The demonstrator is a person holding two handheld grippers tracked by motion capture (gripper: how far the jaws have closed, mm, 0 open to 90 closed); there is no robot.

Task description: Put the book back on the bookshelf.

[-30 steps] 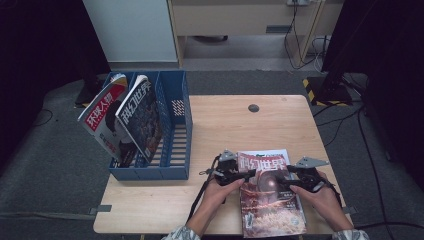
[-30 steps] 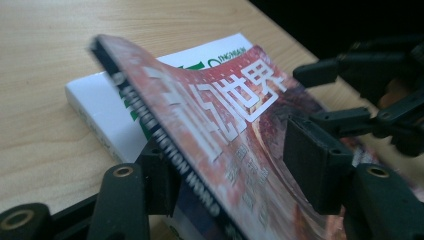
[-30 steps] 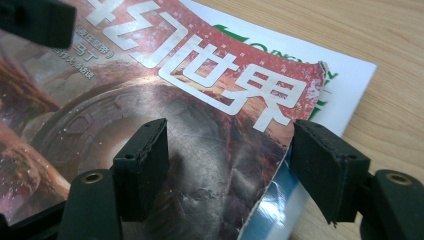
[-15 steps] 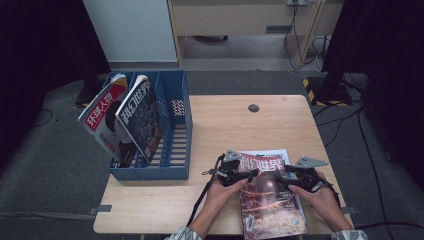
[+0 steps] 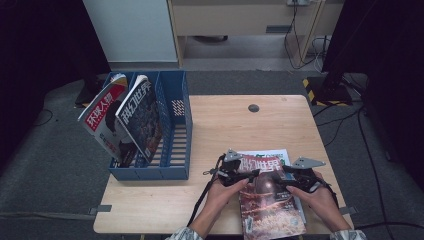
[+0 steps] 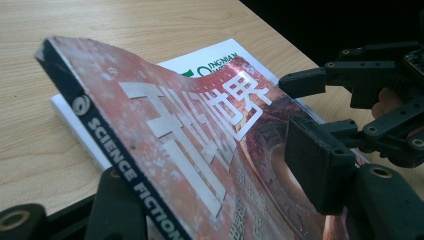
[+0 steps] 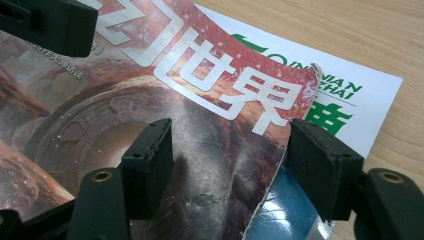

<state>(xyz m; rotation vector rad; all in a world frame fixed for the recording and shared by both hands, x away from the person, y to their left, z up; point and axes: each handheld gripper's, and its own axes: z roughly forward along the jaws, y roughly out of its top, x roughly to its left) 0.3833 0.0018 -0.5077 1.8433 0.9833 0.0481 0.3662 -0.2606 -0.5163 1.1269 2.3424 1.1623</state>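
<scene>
A red science-fiction magazine (image 5: 270, 210) lies on a white magazine with green lettering (image 5: 272, 154) at the table's front right. My left gripper (image 5: 252, 174) reaches in from the spine side. In the left gripper view the spine edge (image 6: 100, 135) is lifted and rests on the lower jaw, with the upper jaw above the cover. These jaws have just been opening, and the pads do not press. My right gripper (image 7: 230, 160) comes from the opposite side. It straddles the creased cover (image 7: 100, 130) and its curled edge. Its jaws closed a little and stand apart.
A blue file rack (image 5: 172, 150) stands at the table's left edge with two magazines (image 5: 102, 117) (image 5: 140, 112) leaning in it. A small black disc (image 5: 253, 108) sits in the wooden tabletop (image 5: 225, 130) near the far edge. Cables trail from both grippers.
</scene>
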